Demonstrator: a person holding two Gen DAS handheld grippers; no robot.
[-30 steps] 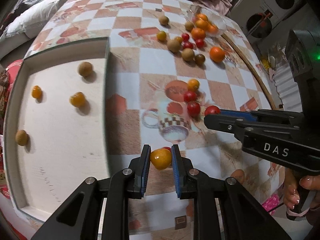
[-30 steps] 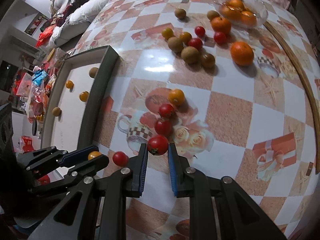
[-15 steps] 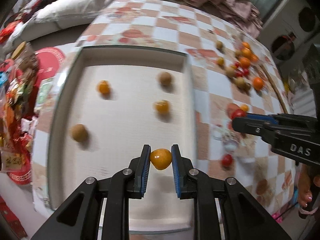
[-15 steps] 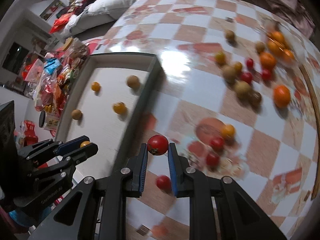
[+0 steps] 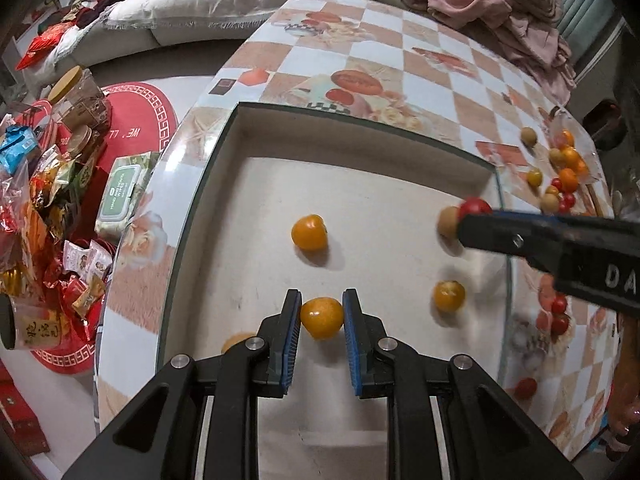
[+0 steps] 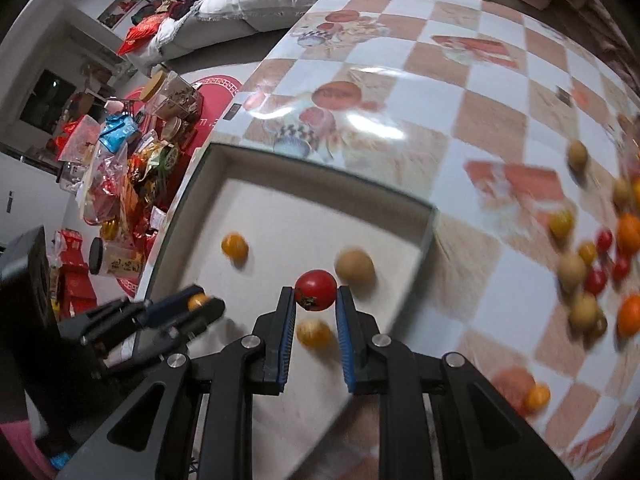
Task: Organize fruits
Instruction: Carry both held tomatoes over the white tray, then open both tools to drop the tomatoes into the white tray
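Over the tray (image 5: 224, 168) now — both hand-held grippers have carried their fruit off the checkered worktop (image 5: 420, 60), where they were a second ago, and hang above the tray's pale floor. Left hand-held gripper (image 5: 322, 320) is clamped narrow on a yellow-orange tomato (image 5: 322, 317); right hand-held gripper (image 6: 316, 296) is clamped narrow on a red cherry tomato (image 6: 315, 290). In the left view the right one sits further right, near the tray's right wall. Likely meaning: transport about done, release next — neither fruit is set down yet. Several yellow and brown fruits already lie in the tray, many more remain loose on the worktop at far right (image 5: 560, 184). Both held fruits are near-round, no real long axis; the red one's dark stem scar faces down-left toward the camera, the yellow one's orientation I can't tell.
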